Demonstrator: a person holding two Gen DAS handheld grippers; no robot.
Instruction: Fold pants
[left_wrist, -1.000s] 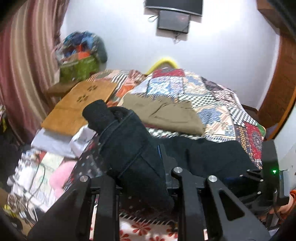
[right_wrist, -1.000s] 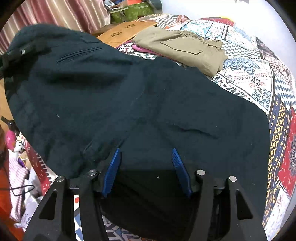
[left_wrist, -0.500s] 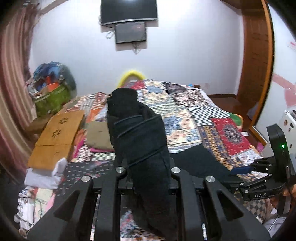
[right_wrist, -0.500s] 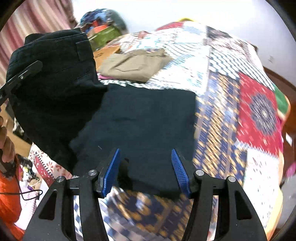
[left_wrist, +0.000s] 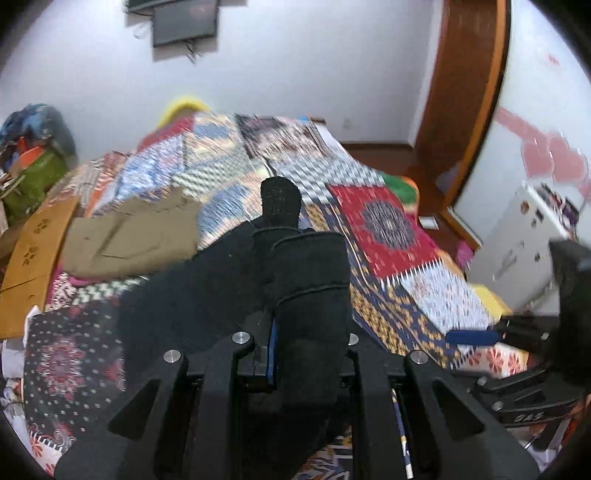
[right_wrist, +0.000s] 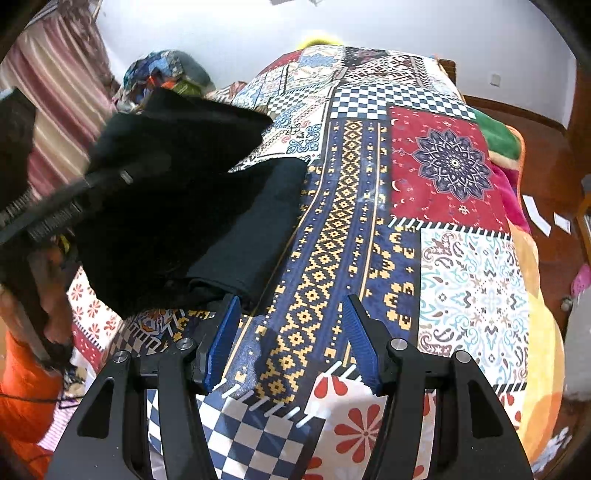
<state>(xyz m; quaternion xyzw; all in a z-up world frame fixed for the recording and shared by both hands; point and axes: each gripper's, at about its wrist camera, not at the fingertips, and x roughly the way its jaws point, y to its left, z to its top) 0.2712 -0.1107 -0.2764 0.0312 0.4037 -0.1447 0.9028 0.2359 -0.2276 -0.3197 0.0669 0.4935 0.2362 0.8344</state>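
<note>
My left gripper is shut on a bunched end of the black pants and holds it up over the bed; the rest of the pants lies flat on the quilt. In the right wrist view the lifted black pants hang at the left over a folded lower layer. My right gripper is open and empty over the patterned quilt, just right of the pants' near edge. It also shows at the right edge of the left wrist view.
Folded khaki pants lie on the bed's left side beside a wooden board. A pile of clothes and bags stands at the far left. A wooden door frame and a white appliance are to the right.
My left gripper has carried the held end of the black pants rightward across the bed, over the lower layer. My right gripper has drawn off the pants to the right, onto bare quilt.
</note>
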